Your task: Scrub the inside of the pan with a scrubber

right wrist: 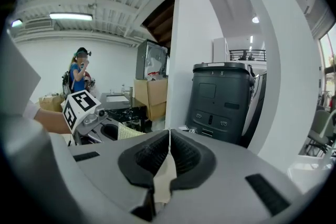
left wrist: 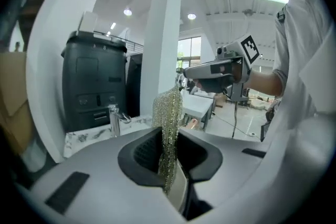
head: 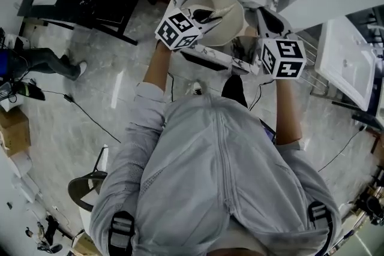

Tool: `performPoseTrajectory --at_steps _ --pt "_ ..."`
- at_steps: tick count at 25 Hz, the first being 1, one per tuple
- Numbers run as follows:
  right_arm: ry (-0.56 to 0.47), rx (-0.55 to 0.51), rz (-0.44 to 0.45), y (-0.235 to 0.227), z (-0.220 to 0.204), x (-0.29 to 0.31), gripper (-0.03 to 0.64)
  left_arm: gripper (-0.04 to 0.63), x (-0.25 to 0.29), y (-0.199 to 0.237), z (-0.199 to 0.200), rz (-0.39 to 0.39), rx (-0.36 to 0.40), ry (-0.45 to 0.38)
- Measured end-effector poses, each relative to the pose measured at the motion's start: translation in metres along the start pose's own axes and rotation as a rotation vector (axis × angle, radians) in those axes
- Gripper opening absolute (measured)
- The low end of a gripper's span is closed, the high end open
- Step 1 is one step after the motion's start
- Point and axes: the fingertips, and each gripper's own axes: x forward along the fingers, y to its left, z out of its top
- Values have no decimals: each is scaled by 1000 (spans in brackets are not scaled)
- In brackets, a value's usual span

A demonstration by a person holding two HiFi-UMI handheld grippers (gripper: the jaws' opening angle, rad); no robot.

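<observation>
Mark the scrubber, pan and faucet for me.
scrubber (left wrist: 168, 123), left gripper view, middle of the gold mesh strip.
pan (head: 229, 30), head view, pale inner wall on the right side.
faucet (left wrist: 114, 119), left gripper view, chrome upright body.

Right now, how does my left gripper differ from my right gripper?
The left gripper is shut on a gold mesh scrubber that stands up from its jaws; the right gripper is shut with no scrubber in it. In the head view the left gripper reaches over the cream pan, while the right gripper sits beside the pan's right side. Both are closed and point away from the person.
</observation>
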Motion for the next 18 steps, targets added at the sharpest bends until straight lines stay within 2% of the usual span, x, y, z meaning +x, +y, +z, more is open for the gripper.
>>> performPoseTrajectory --at_steps 9,13,18 --pt "-118 -36 -19 11 56 -13 35 64 -61 21 74 331 114 -200" --pt "-151 -54 -34 16 78 -20 35 64 -94 34 100 489 144 -246" --pt "-190 -62 -37 21 102 -27 35 64 -124 33 128 593 206 -278"
